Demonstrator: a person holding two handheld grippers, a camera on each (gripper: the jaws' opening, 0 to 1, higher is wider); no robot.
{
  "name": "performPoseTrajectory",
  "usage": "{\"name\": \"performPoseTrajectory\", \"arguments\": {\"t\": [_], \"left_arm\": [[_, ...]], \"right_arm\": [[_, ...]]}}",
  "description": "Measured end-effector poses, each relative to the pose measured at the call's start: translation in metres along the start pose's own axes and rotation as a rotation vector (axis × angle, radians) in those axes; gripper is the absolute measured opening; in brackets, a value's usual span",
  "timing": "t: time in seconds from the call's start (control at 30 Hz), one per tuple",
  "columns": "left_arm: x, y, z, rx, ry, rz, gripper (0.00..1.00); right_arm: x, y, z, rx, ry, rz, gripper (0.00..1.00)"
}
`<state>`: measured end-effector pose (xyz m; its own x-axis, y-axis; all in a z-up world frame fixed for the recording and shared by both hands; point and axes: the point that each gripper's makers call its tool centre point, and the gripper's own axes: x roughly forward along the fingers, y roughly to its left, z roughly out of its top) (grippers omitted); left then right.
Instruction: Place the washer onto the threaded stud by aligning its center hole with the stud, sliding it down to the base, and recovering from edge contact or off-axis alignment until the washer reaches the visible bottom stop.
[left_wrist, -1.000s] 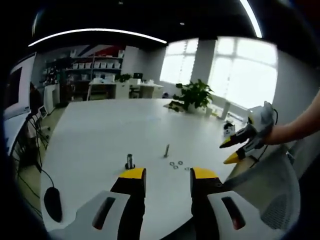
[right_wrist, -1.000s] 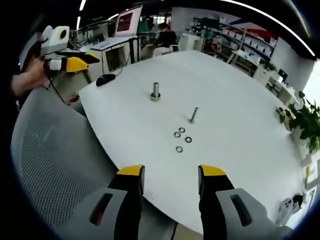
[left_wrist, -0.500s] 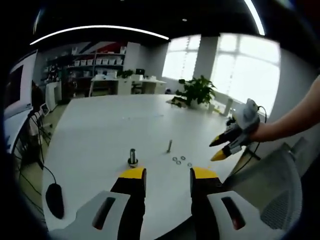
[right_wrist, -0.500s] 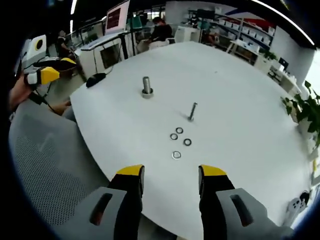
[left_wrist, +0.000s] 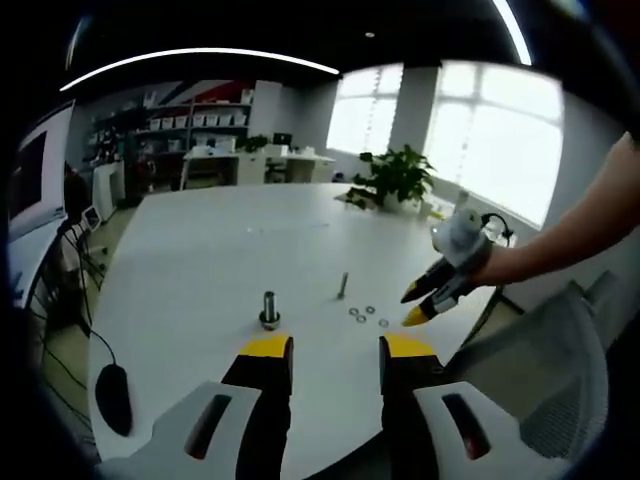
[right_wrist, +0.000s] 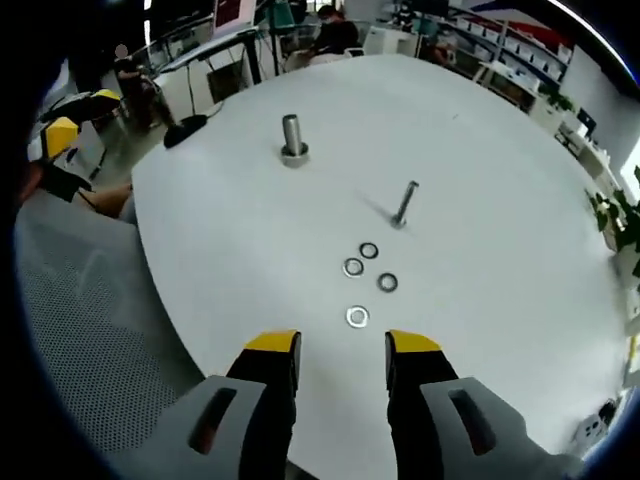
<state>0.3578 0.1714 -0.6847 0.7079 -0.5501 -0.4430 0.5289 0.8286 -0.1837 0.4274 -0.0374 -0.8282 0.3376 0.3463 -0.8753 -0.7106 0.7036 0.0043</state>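
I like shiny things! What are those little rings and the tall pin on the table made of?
The four washers look like bare metal: silvery grey, with a bright glint. The thin stud looks like steel too, grey and dull-shiny. The table seems a smooth matte white top; its material is unclear.

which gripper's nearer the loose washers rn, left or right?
Right. The right gripper hangs open just short of the washers, nearest one between its tips. The left gripper sits farther back, nearer the thick stud.
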Motion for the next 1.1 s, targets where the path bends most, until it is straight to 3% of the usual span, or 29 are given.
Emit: {"name": "performPoseTrajectory", "arguments": {"t": [0.67,1.1], "left_arm": [[0.002,0.007,-0.007,-0.037,0.031,0.02,0.32],[0.002,0.009,-0.013,-0.039,0.055,0.032,0.32]], "right_arm": [[0.035,-0.01,-0.011,-0.122,0.165,0.038,0.25],[0.041,-0.01,-0.01,-0.18,0.204,0.065,0.23]]}}
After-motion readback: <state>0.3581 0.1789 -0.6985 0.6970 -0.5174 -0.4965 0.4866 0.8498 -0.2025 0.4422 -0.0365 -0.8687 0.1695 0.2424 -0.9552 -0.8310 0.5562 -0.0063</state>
